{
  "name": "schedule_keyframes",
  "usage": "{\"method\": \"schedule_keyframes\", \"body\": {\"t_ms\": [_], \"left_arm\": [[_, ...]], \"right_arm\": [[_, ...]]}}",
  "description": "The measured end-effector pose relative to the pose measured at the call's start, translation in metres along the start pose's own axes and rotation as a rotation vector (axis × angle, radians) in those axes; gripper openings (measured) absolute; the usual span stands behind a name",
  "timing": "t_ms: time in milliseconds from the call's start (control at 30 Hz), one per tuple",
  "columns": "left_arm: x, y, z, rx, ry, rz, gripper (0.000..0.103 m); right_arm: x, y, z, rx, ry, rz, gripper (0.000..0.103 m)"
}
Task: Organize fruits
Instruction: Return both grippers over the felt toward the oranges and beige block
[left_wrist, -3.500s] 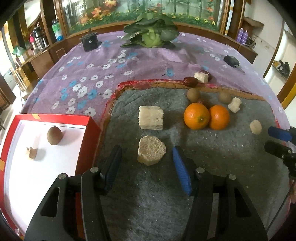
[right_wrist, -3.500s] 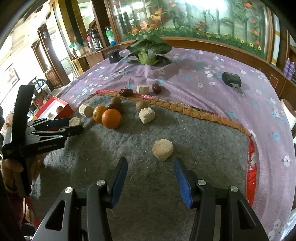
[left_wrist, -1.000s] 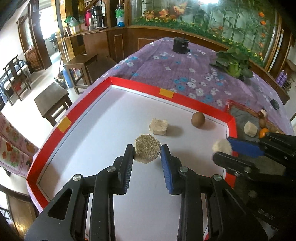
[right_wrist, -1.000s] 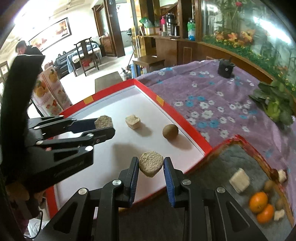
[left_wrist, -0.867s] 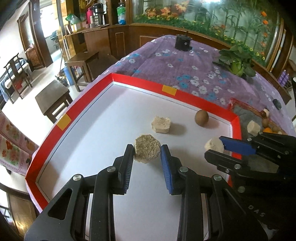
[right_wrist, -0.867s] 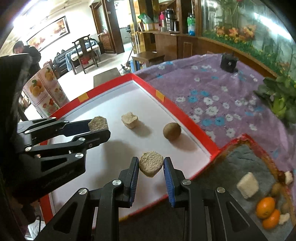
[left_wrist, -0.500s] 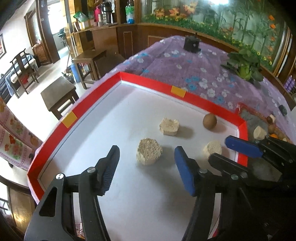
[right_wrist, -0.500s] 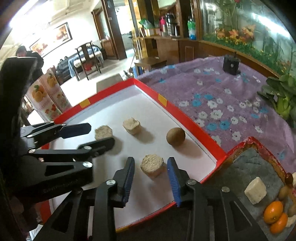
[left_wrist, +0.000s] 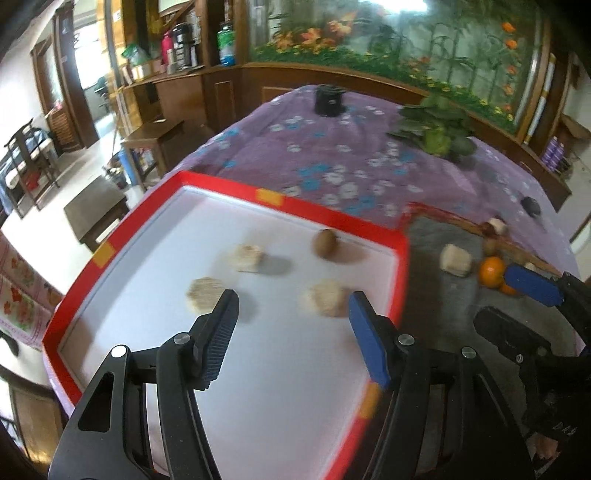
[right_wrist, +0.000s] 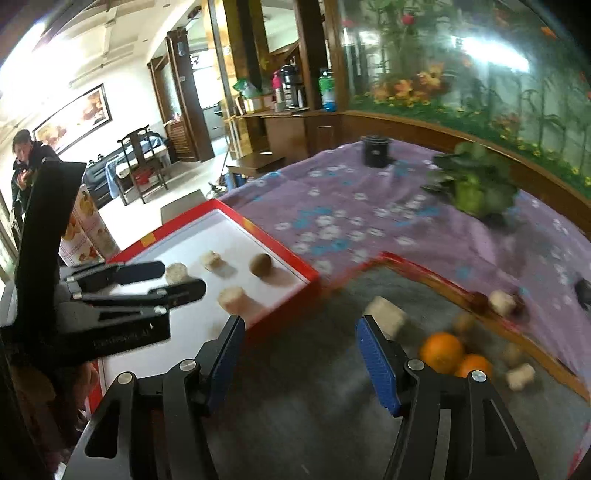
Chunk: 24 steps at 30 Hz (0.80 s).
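Inside the shallow red-rimmed tray with a white floor (left_wrist: 400, 258), four pieces already lie loose: a round brown kiwi-like fruit (left_wrist: 325, 242), a pale crumbly chunk (left_wrist: 246, 257), a flat tan hexagonal cake (left_wrist: 204, 294) and a second pale rounded cake (left_wrist: 325, 303); the left gripper (left_wrist: 291, 332) hangs over the tray floor with its jaws apart and nothing between them; the right gripper (right_wrist: 301, 356) has just been opening, its jaws are now spread and empty, and it points at the grey felt mat (right_wrist: 314, 406) beside the tray. On that mat much remains: two oranges (right_wrist: 441, 352), a cream cube-shaped block (right_wrist: 386, 317), several small brown and pale pieces near the mat's red-and-orange border, blurred. By my judgement the sorting is under halfway; the next pickups would come from the mat.
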<state>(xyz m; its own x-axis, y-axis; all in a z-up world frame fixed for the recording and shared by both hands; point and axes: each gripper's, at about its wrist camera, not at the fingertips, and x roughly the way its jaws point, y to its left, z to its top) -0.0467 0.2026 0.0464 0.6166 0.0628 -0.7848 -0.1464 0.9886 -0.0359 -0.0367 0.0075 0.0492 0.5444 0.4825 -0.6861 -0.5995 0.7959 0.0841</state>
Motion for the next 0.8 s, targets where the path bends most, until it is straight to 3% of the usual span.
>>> {"method": "schedule_keyframes", "body": {"t_ms": [100,400,800], "left_arm": [[-0.002,-0.02,0.0,0.021,0.001,-0.032,0.062],[0.01,-0.079,-0.002,0.081,0.038,-0.136,0.062],[0.035,-0.121,0.01,0.143,0.072,-0.142,0.062]], "right_arm": [[-0.018,-0.016,-0.016,0.0,-0.008,-0.054,0.074],[-0.06,-0.078,-0.057,0.119,0.006,-0.132,0.074],[-0.074,-0.113,-0.076,0.177,-0.003,-0.151,0.074]]}}
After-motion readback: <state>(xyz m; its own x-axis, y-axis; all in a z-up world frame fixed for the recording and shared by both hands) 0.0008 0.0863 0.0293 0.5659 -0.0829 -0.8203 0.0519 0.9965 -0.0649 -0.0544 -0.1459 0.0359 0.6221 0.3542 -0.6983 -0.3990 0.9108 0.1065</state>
